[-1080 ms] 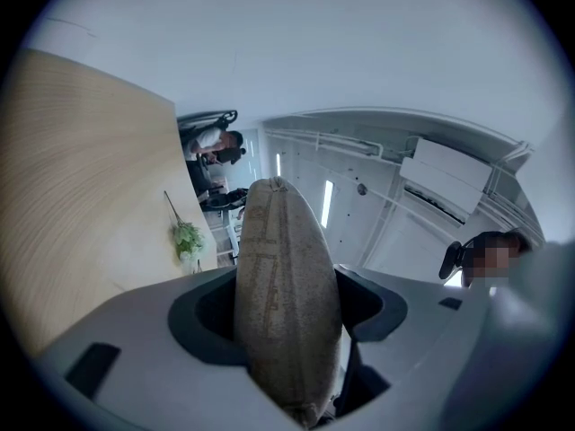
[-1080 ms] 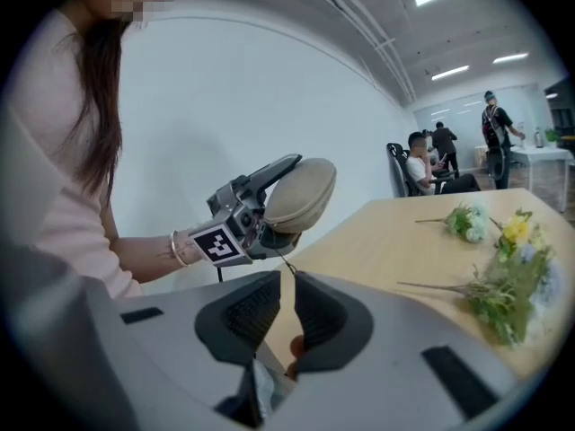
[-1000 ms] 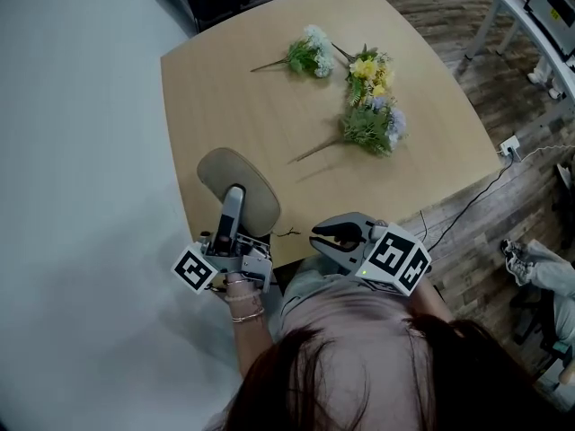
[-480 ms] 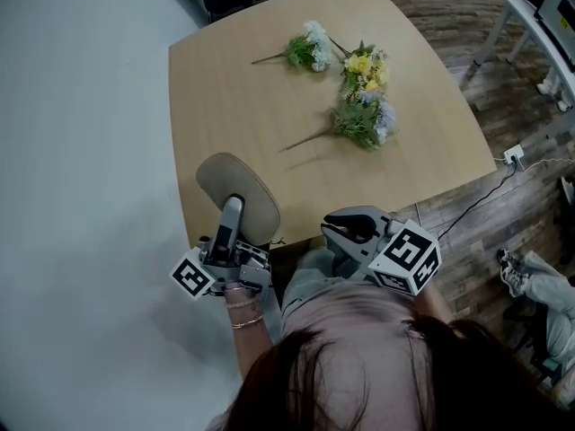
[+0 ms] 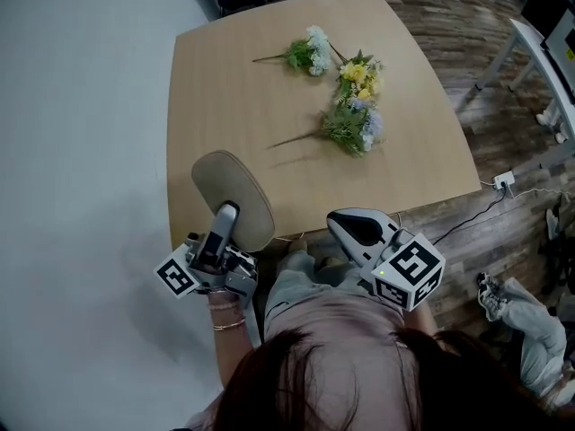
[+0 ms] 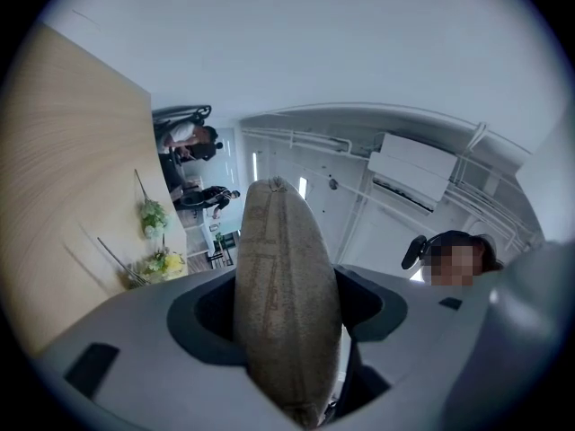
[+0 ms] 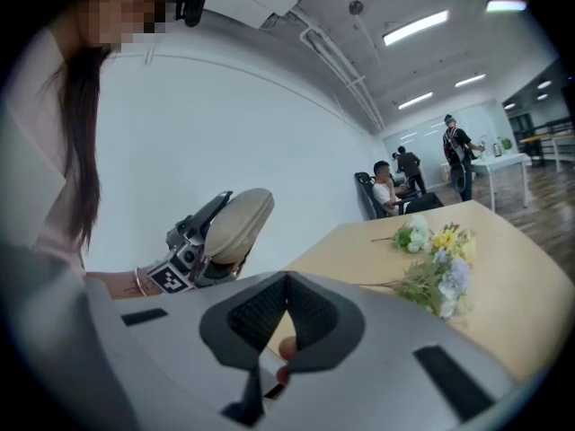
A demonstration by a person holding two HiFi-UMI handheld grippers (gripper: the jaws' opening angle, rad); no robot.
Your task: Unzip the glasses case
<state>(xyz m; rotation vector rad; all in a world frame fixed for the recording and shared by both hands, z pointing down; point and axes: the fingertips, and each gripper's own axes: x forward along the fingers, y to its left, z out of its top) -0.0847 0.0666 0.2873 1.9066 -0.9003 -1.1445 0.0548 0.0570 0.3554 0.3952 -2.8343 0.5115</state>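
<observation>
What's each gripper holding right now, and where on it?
Left gripper clamps the glasses case by its near end, jaws on its broad faces. Right gripper is shut, empty.

ceiling lights (image 7: 415, 27) give bright even light; dark fisheye corners

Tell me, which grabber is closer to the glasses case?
Left. The left gripper clamps the glasses case in its jaws; the right gripper sits apart to its right, shut, not touching it.
</observation>
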